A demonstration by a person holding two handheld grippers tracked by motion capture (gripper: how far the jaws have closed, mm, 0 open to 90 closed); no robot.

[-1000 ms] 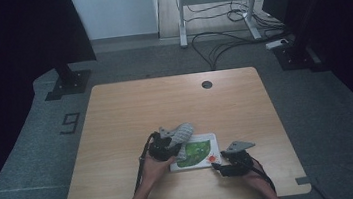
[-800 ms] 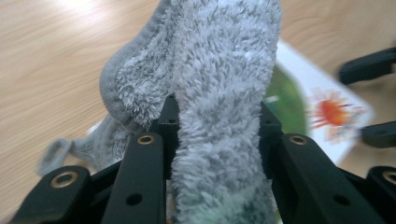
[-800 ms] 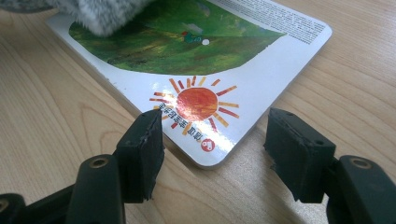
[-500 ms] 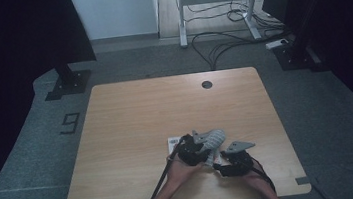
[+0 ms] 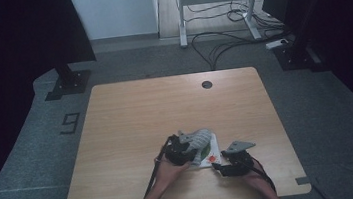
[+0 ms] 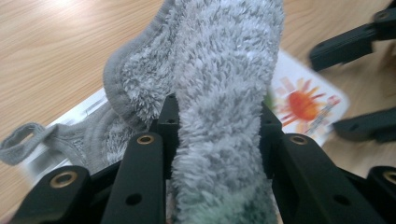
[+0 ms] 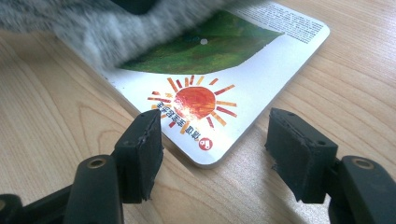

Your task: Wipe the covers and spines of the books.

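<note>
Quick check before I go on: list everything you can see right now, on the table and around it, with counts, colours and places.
Table: one, light wood, centre of the high view.
Cable hole: one, dark, far side of the table top.
Cloth: one, fluffy grey, clamped in the left gripper, hanging over the book.
Book: one, white cover with green leaf and orange sun, flat on the near table edge.
Desk frame: one, white, on the floor beyond the table.
Cables: several, dark, on the grey floor.
Left gripper: one, black, shut on the cloth.
Right gripper: one, black, open, jaws either side of the book's corner.
</note>
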